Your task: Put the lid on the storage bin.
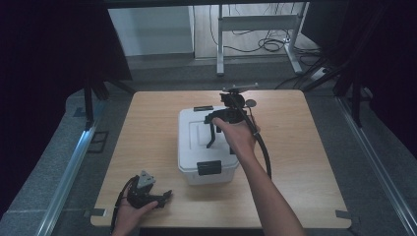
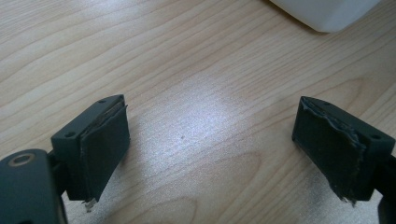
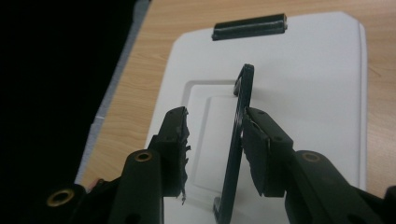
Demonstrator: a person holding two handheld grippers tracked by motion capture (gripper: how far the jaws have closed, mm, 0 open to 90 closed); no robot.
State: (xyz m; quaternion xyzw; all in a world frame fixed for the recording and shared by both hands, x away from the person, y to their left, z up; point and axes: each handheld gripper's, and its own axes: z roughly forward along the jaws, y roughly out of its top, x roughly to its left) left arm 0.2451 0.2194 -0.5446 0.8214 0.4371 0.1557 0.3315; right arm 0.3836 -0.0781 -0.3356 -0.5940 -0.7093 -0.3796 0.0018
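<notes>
High view: a white lidded box [image 1: 206, 147] sits near the middle of the wooden surface [image 1: 305, 162], with a black latch [image 1: 209, 167] on its near end and another [image 1: 203, 108] on the far end. The right gripper [image 1: 216, 132], held in the person's right hand [image 1: 239, 135], hangs over the lid beside the raised black handle [image 1: 211, 137]. The left gripper [image 1: 164, 196] lies low at the near left corner of the surface, in the left hand [image 1: 133, 209], well apart from the box.

Left gripper view: jaws spread wide, nothing between them, the pads [image 2: 100, 149] worn at the edges. Bare wood grain [image 2: 196, 93] below; a corner of the white box [image 2: 322, 14] at top right.

Right gripper view: jaws parted over the lid [image 3: 303, 84]. The black handle [image 3: 240, 130] stands upright between them, touching the right-hand pad [image 3: 254, 149], with a gap to the other pad. Not clamped. The far latch [image 3: 249, 26] sits at the lid's far edge.
</notes>
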